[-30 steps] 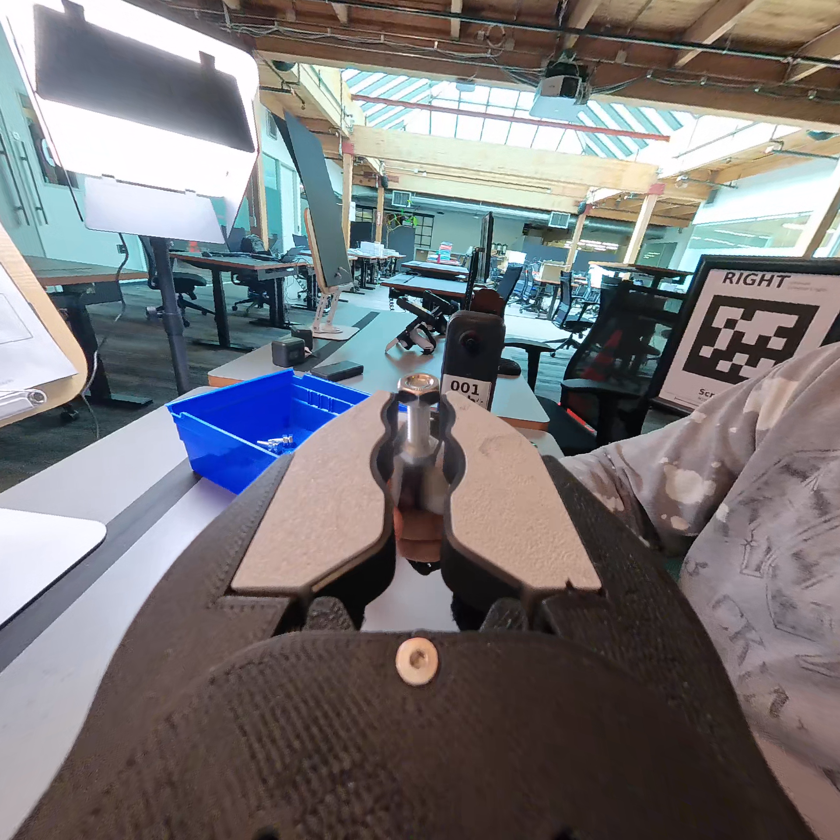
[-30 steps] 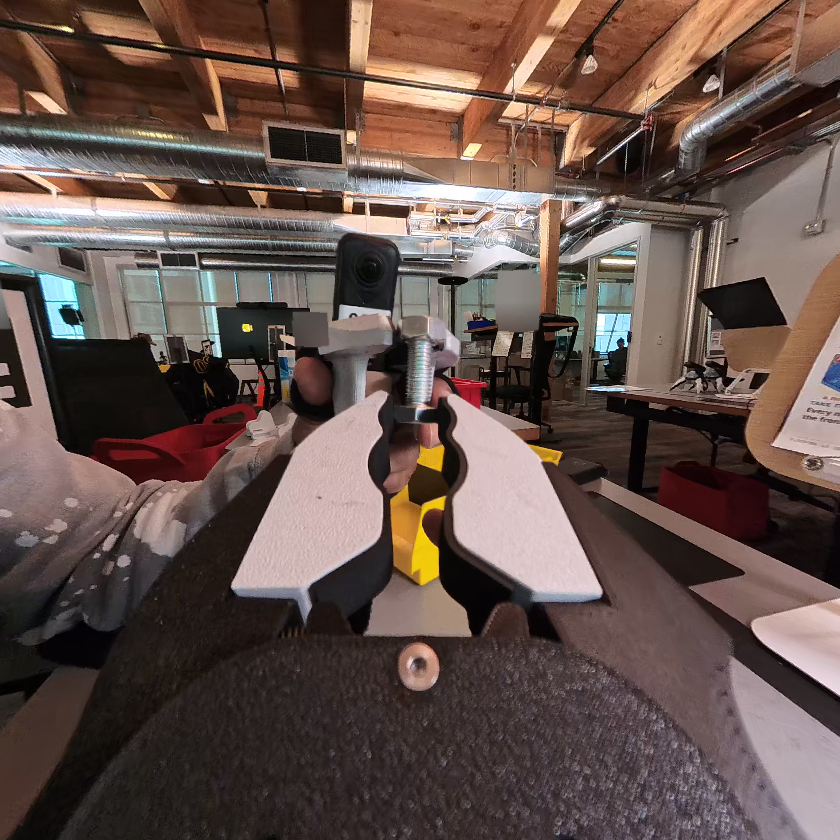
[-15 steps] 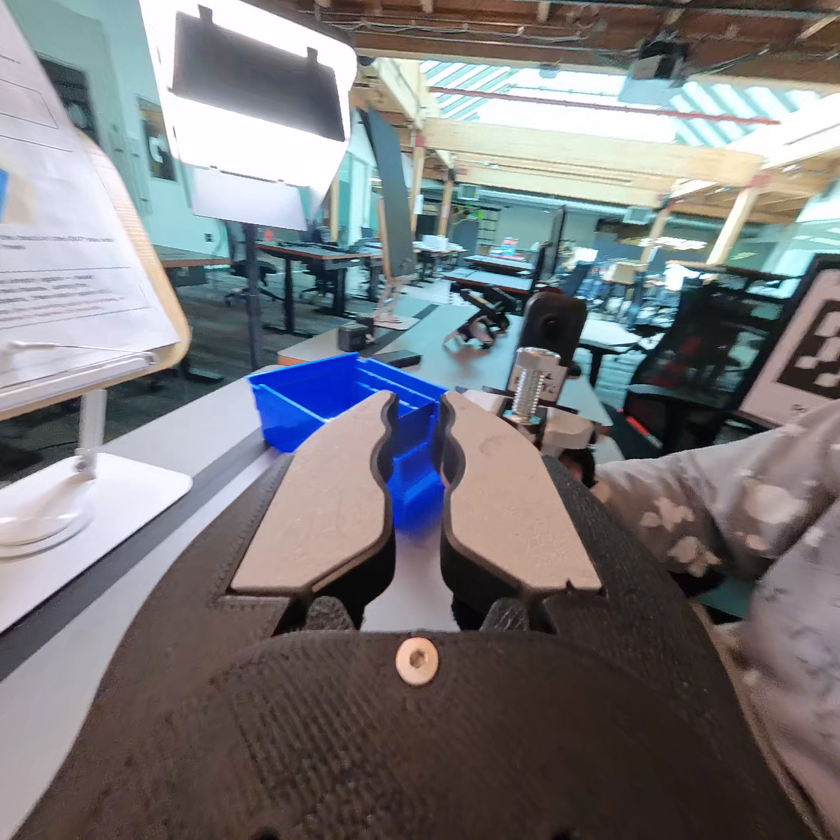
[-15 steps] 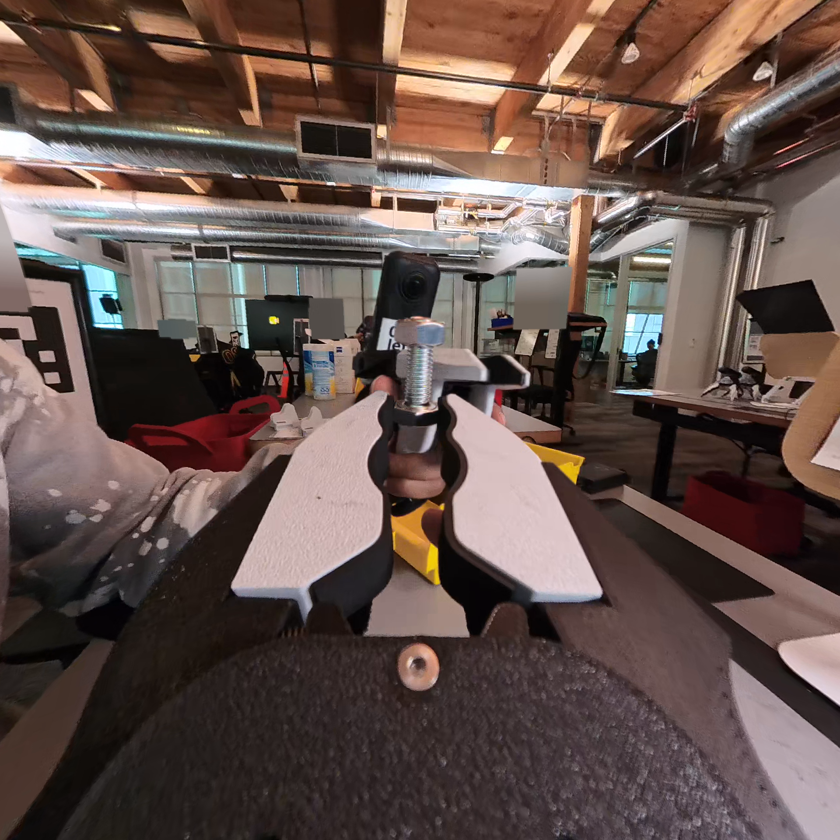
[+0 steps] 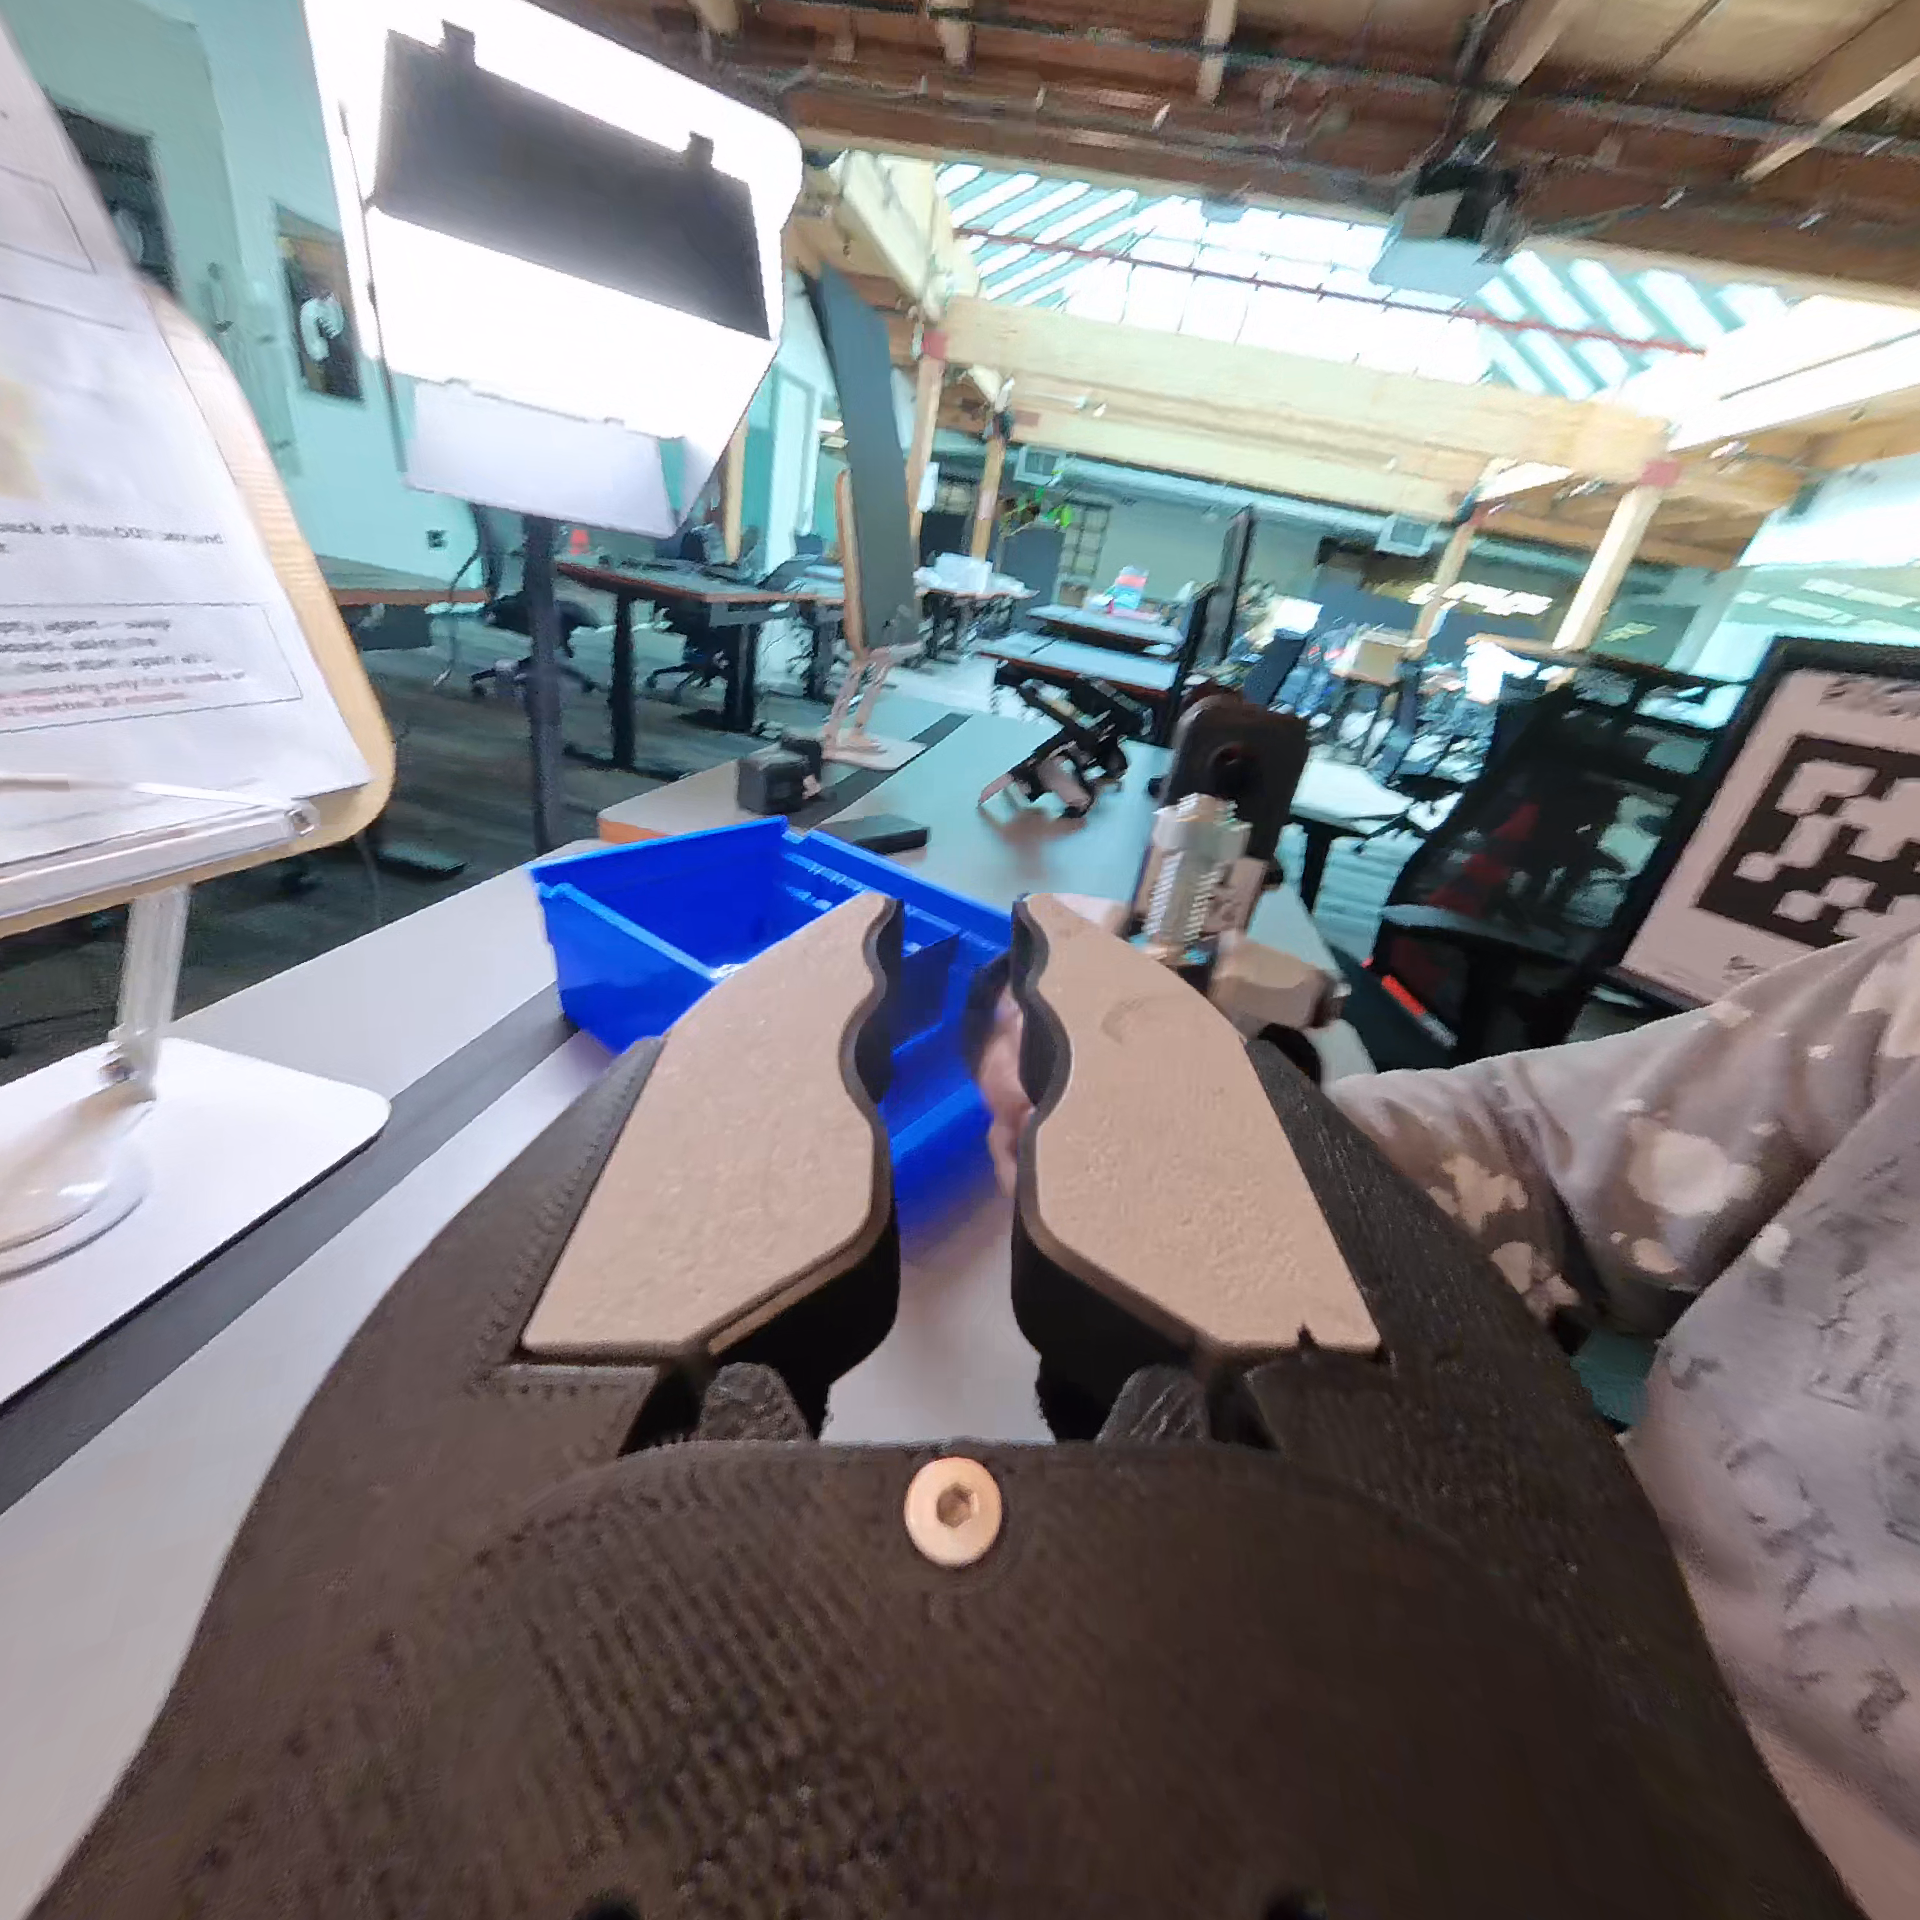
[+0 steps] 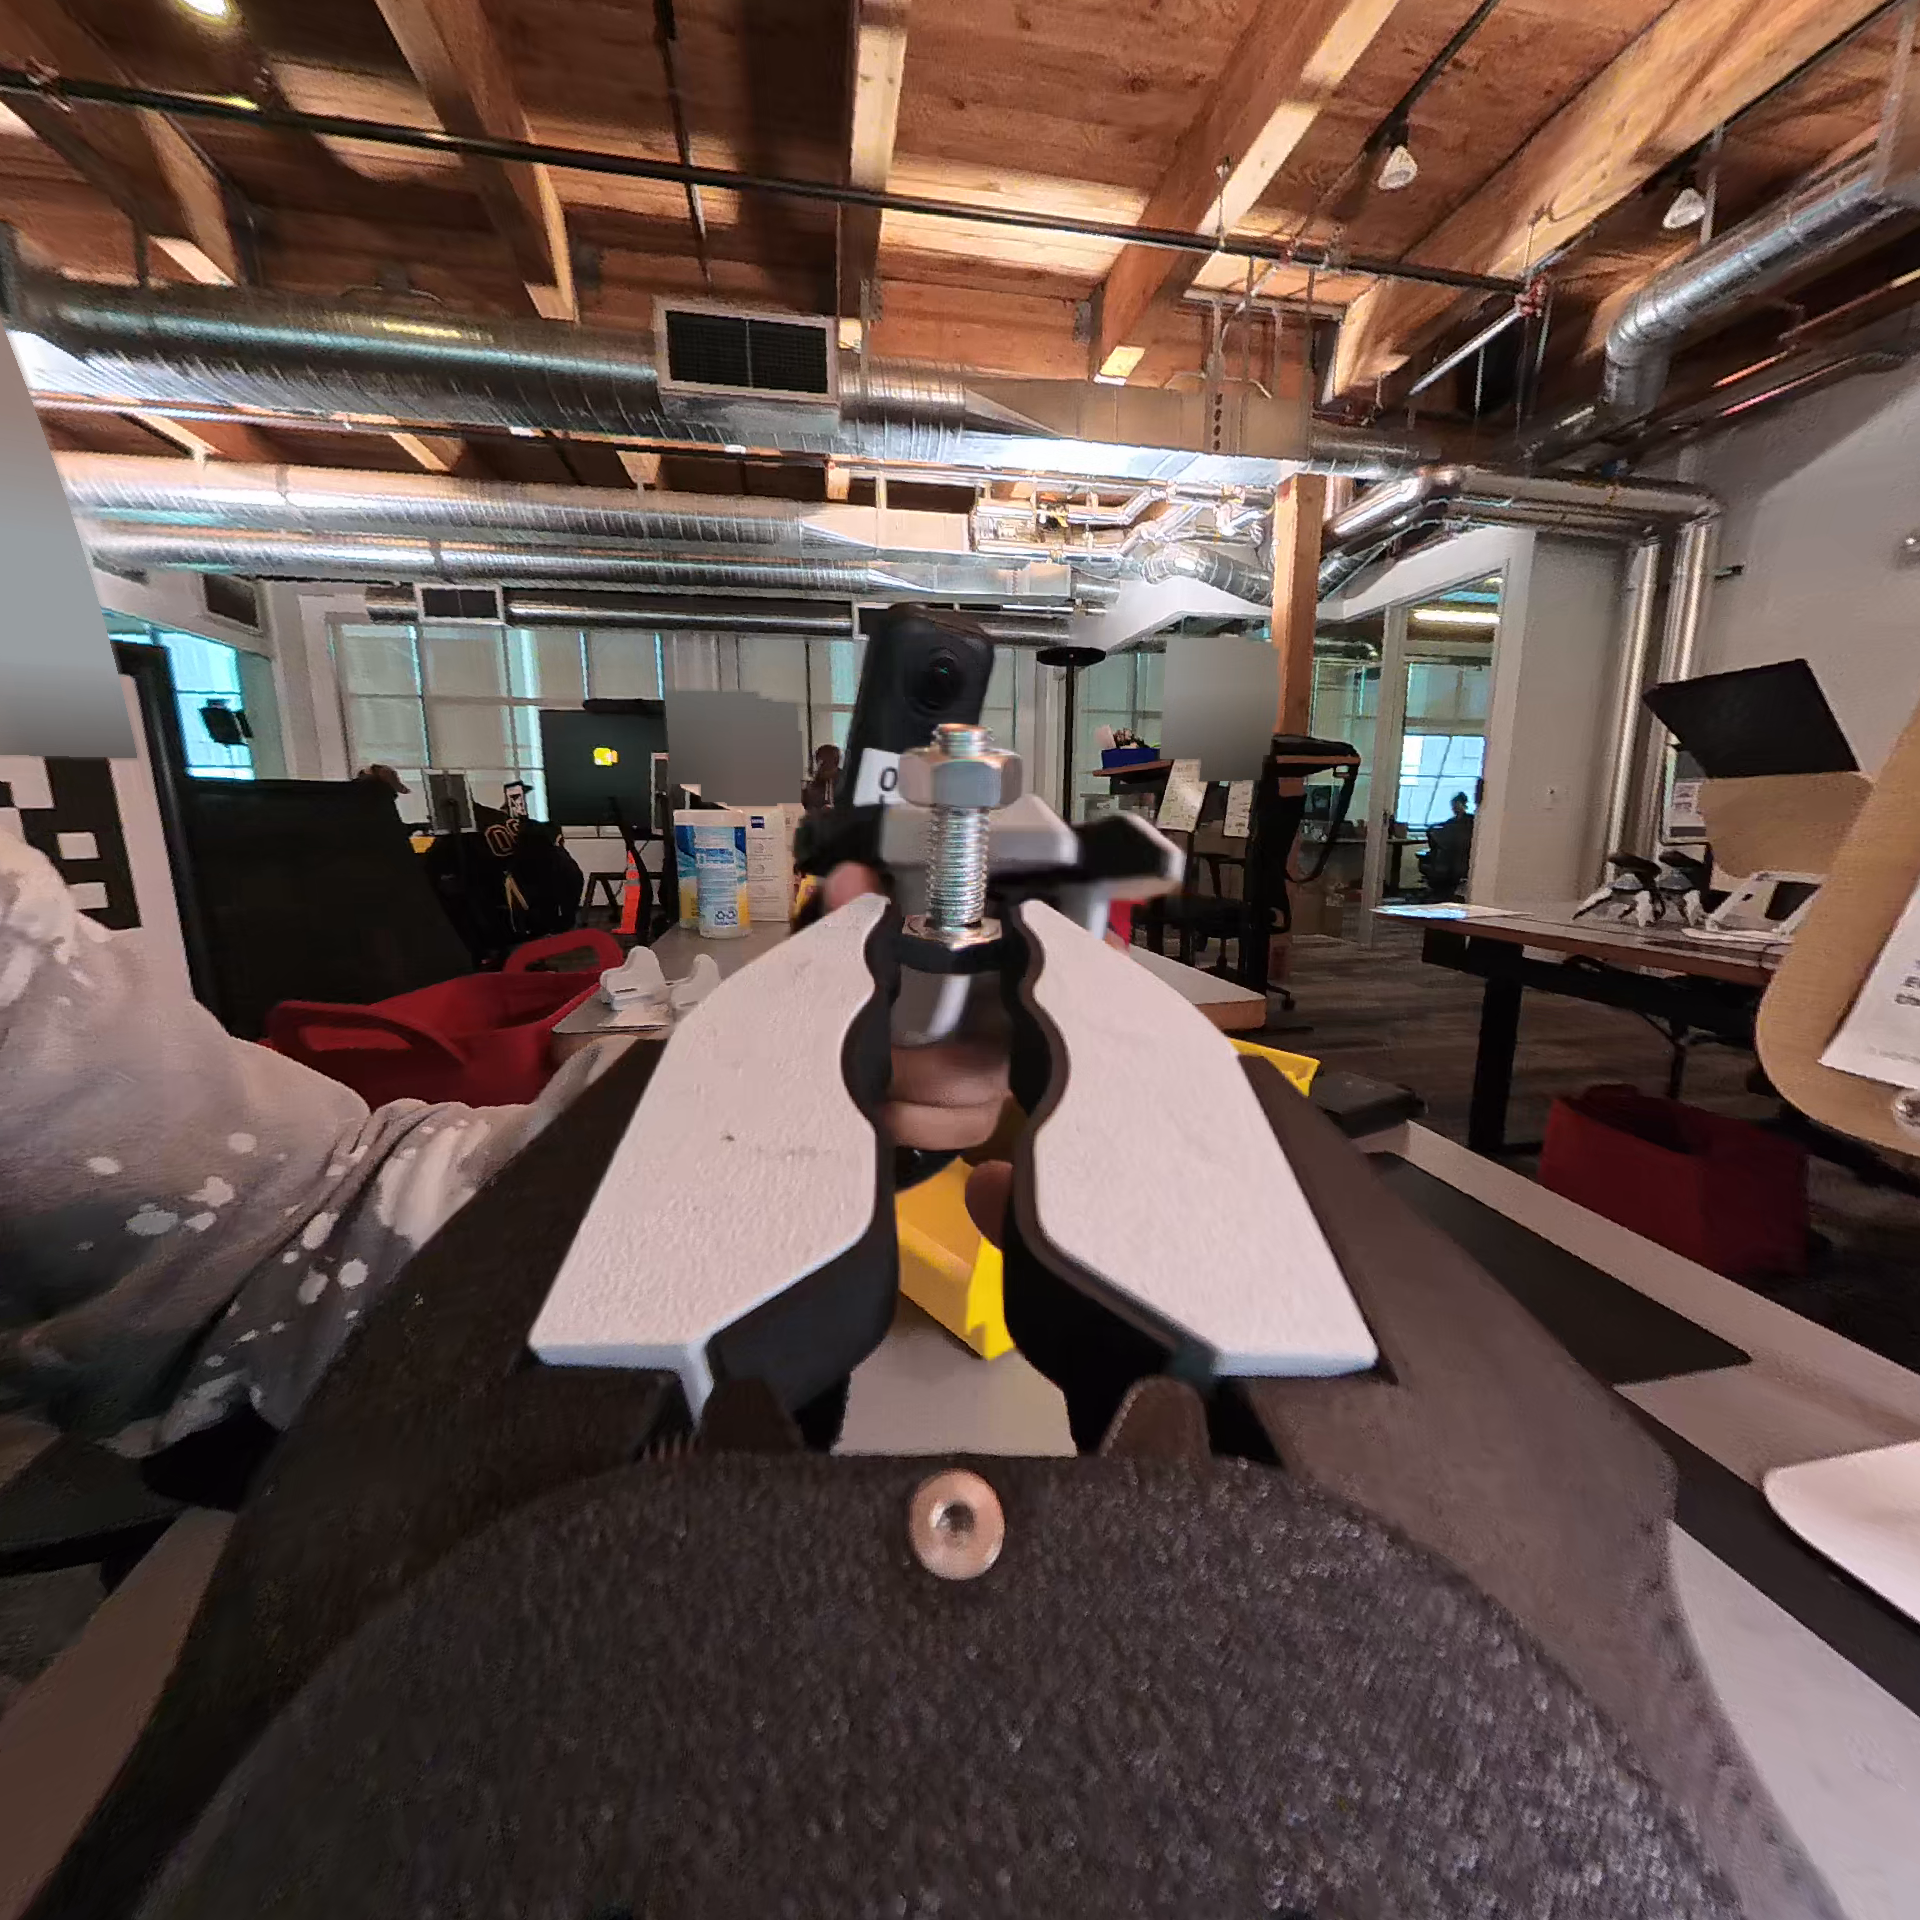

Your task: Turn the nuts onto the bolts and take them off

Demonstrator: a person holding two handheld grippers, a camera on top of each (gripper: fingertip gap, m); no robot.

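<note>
Currently my right gripper [image 6: 951,940] is clamped on the head end of a threaded silver steel bolt [image 6: 954,868], which stands upright out of the fingertips with its thread pointing up. A silver hex nut [image 6: 958,776] sits right at the top of that thread, only a sliver of bolt tip showing above it, so I judge it barely engaged: either just started or almost wound off, can't tell which from this. My left gripper [image 5: 948,940] holds nothing, its two grey pads set a narrow gap apart, and it hangs just beside the bolt on the left, not touching it; in the left wrist view the bolt [image 5: 1184,883] shows past the right pad, a bit blurred. A blue plastic parts bin [image 5: 665,925] sits on the grey bench [image 5: 332,997] ahead of the left gripper; contents too blurred to count. A yellow plastic bin [image 6: 951,1278] lies low behind the right gripper, mostly hidden. A person's grey speckled sleeve [image 5: 1621,1164] fills the right side of the left view. Progress call: one bolt and nut pair is mid-cycle, nut at the very end of the thread. Left to do: take hold of the nut again with the left gripper and finish turning it. How many pairs remain I can't tell.
</note>
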